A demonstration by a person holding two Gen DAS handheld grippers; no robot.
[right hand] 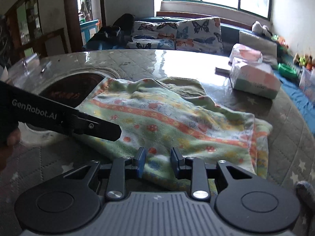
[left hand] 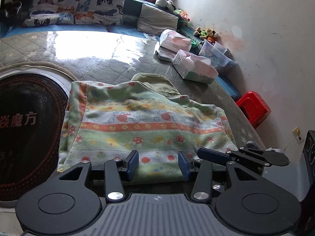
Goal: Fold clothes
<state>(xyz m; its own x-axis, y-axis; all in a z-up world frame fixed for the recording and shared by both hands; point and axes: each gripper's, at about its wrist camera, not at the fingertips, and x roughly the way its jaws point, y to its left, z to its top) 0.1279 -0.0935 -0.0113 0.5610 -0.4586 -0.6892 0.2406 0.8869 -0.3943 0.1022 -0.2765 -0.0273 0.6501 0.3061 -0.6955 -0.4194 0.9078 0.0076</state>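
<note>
A green, orange and white flowered garment (left hand: 145, 125) lies folded on the quilted table cover, over an olive-green garment (left hand: 157, 84) that sticks out at its far side. My left gripper (left hand: 159, 162) is open, its blue pads either side of the near edge of the flowered garment. My right gripper (right hand: 157, 160) is open too, over the same near edge (right hand: 157, 169), further right. The right gripper's fingers (left hand: 214, 154) show at the right of the left wrist view. The left gripper's body (right hand: 65, 116) crosses the left of the right wrist view. The olive garment also shows there (right hand: 187, 88).
A round dark hotplate (left hand: 25, 123) is set in the table at left. Tissue packs (left hand: 195, 66) and boxes stand at the far right, also in the right wrist view (right hand: 254, 76). Butterfly cushions (left hand: 78, 7) line the bench behind. A red stool (left hand: 254, 108) stands by the wall.
</note>
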